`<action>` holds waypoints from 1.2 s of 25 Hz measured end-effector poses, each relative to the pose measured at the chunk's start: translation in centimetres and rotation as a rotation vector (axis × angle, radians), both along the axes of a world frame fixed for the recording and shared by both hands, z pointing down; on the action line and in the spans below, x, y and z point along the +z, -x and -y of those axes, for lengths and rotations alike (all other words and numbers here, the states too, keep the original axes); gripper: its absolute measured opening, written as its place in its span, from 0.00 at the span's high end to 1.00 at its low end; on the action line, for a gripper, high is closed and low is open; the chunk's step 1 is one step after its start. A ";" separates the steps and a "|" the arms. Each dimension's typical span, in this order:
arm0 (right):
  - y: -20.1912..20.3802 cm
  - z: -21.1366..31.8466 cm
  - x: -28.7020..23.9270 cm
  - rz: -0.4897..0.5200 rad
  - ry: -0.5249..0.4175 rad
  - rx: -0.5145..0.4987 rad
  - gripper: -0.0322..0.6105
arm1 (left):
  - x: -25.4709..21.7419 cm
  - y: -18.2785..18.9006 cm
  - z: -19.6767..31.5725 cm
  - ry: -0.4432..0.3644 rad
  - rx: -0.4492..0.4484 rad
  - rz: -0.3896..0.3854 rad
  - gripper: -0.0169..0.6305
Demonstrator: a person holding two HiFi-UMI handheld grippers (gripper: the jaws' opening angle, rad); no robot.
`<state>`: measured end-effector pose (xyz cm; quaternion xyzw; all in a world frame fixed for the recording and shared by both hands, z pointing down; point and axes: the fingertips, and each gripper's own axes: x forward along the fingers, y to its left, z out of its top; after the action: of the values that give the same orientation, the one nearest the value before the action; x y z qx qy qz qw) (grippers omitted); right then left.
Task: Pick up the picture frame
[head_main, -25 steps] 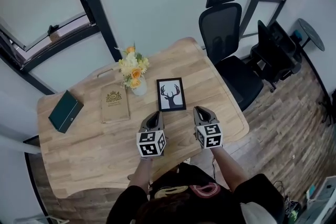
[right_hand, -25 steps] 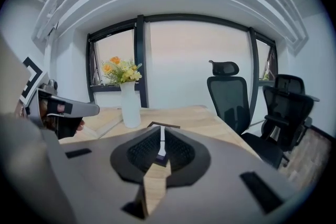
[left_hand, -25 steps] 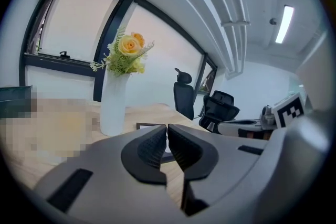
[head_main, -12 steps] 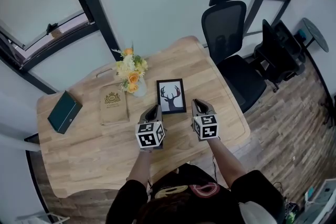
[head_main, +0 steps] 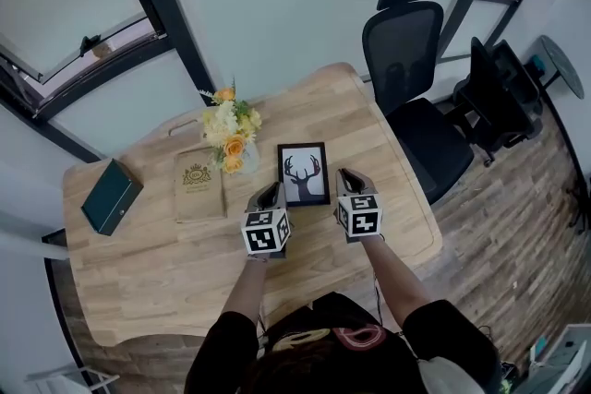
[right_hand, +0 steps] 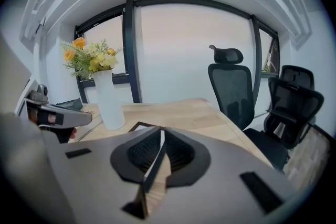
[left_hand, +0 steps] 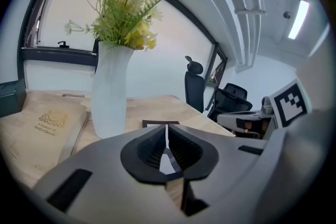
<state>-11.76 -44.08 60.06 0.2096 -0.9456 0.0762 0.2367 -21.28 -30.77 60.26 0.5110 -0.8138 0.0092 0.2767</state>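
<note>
Two claws, both empty. On the left gripper (head_main: pixel 272 191), jaws pressed together to a hairline slit. On the right gripper (head_main: pixel 349 174), likewise closed at the tips, nothing between the pads. Flat on the wooden table (head_main: pixel 166 272), between the two, the picture frame (head_main: pixel 304 173) with its deer print, just right of the flowers (head_main: pixel 226 126). Beside the frame's near left corner, the left tip; beside its right edge, the right tip; contact not discernible. Against a second ago: both further forward, then short of the frame's near edge, now alongside it. Jaw gap unchanged.
</note>
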 end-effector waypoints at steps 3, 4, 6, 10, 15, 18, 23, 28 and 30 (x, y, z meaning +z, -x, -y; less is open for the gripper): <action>0.7 0.2 1.2 -0.020 0.028 0.007 0.90 | 0.8 0.6 0.5 0.019 0.004 -0.008 0.94; 1.0 0.3 1.6 -0.026 0.041 0.007 0.90 | 1.0 0.7 0.7 0.024 0.006 -0.015 0.94; 1.3 0.4 2.3 -0.033 0.071 0.010 0.90 | 1.5 0.9 1.2 0.035 0.013 -0.027 0.94; 2.4 0.7 3.5 -0.053 0.109 0.005 0.88 | 2.4 2.0 2.0 0.050 -0.004 -0.054 0.94; 3.4 1.8 4.3 -0.072 0.125 0.002 0.85 | 3.8 2.8 3.3 0.072 -0.017 -0.092 0.81; 3.9 2.1 5.1 -0.096 0.154 -0.009 0.81 | 5.0 3.0 3.7 0.104 -0.017 -0.113 0.81; 4.5 2.0 6.9 -0.149 0.196 -0.025 0.78 | 6.8 3.2 4.1 0.153 -0.014 -0.138 0.75; 5.0 1.8 8.4 -0.178 0.227 -0.023 0.76 | 8.1 3.8 4.3 0.191 -0.027 -0.149 0.74; 5.4 1.7 9.0 -0.197 0.233 -0.024 0.75 | 8.7 4.1 4.2 0.207 -0.033 -0.160 0.73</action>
<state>-17.19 -45.76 69.09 0.1758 -0.9050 0.1619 0.3518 -25.42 -34.98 68.95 0.4653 -0.7921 0.0480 0.3921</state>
